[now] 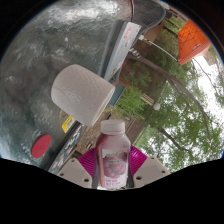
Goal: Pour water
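Bottle (112,152) with a white cap and pink label sits between our gripper (112,163) fingers, the magenta pads (88,160) closed against both its sides, so we have it firmly held. Just beyond its cap we see a white cup (82,93), tilted. Left of the fingers lies a red disc (41,146). Trees (175,110) and an orange object (192,42) lie farther off.

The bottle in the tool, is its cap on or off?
On. The bottle, clamped between the tool's pink pads, shows a white cap closing its neck.
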A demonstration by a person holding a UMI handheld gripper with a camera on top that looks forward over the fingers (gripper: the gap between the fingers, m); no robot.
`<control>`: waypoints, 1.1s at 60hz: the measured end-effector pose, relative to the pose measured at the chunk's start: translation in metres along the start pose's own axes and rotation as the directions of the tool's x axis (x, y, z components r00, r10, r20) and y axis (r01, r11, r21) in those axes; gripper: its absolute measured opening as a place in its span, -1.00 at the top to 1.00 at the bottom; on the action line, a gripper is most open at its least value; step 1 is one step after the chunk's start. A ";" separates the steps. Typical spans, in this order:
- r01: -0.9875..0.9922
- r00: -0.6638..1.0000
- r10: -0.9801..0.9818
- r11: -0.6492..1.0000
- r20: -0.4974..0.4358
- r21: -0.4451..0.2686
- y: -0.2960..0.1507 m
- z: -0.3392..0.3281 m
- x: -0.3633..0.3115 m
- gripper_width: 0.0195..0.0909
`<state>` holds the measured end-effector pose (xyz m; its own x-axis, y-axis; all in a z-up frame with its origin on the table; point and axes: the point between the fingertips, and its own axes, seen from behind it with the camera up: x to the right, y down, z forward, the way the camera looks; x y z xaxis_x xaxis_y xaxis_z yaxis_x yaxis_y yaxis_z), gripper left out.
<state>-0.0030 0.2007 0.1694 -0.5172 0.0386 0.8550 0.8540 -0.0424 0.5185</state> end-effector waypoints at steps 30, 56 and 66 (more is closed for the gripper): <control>-0.268 0.960 0.274 0.960 -0.059 0.082 -0.016 0.008 0.043 0.39; -0.829 -0.558 0.828 -0.551 0.062 -0.097 0.067 0.002 -0.075 0.38; -0.820 -0.569 0.817 -0.555 0.091 -0.142 0.050 0.009 -0.112 0.38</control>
<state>0.0980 0.2034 0.0991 0.9974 0.0339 -0.0639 -0.0582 -0.1494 -0.9871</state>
